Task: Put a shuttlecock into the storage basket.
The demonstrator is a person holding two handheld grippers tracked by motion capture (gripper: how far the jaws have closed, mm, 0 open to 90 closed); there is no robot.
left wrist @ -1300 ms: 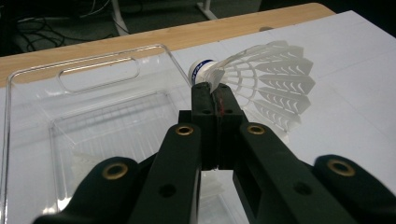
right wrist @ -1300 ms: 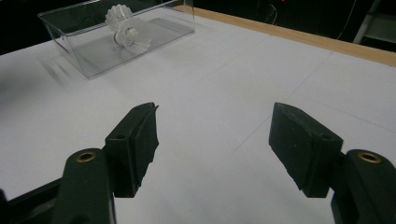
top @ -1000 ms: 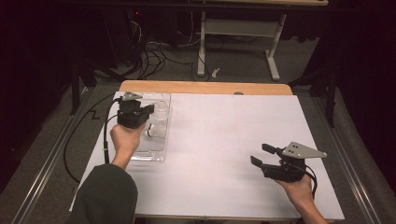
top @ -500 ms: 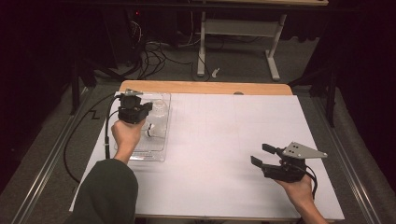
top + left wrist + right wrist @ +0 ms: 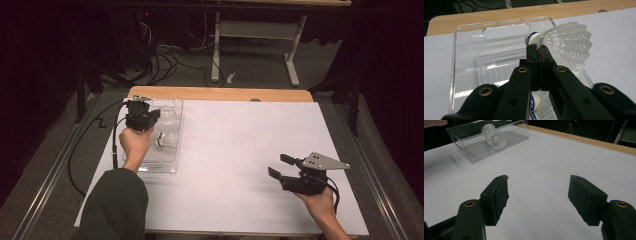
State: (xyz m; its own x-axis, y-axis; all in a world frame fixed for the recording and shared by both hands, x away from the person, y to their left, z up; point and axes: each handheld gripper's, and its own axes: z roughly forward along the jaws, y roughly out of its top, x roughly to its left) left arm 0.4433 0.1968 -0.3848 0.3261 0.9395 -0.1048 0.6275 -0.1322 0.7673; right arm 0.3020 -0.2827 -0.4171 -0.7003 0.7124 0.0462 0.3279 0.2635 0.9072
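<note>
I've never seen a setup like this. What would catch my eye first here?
Probably the white feathered shuttlecock pinched by the left gripper just above a clear plastic box at the table's left side, with another shuttlecock lying inside the box. Next, the right gripper, held low over the bare white table at the right, its jaws wide apart and holding nothing.

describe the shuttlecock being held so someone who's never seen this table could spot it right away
Start at the clear plastic rectangular bin on the left part of the white table. Above it, the left hand-held gripper is shut on a white feathered shuttlecock near its blue-banded cork. Unlike the other white shuttlecock lying on the bin's floor, this one is pinched between black jaws.
</note>
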